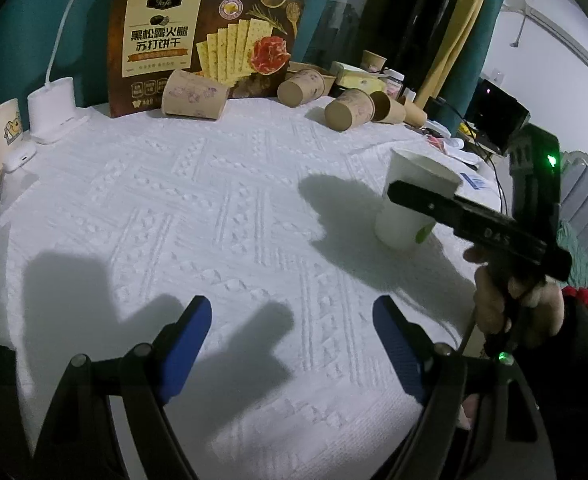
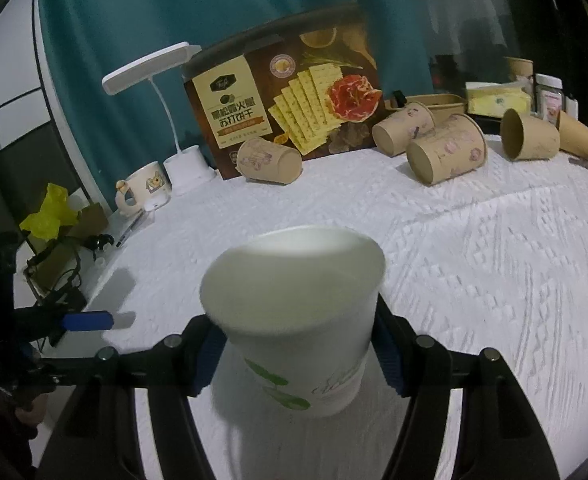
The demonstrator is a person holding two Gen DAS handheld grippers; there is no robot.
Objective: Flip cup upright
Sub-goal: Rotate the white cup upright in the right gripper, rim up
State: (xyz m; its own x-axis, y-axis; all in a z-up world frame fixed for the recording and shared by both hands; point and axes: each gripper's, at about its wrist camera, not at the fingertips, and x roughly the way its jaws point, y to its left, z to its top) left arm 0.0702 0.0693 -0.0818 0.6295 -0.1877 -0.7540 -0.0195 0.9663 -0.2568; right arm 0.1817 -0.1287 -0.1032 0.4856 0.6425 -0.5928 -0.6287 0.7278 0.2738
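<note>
White paper cup (image 2: pixel 294 320) upright, mouth up, clamped mid-wall in right gripper (image 2: pixel 298 350); light, thin, crushable; grip gently below rim; left gripper (image 1: pixel 291 344) wide, empty.

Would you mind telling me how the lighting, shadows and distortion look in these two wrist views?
Left wrist view: dim light, hard dark shadows on the white tablecloth, dark fisheye corners. Right wrist view: the white cup in the right gripper looks slightly soft, and the cracker box leans with the lens curve.
</note>
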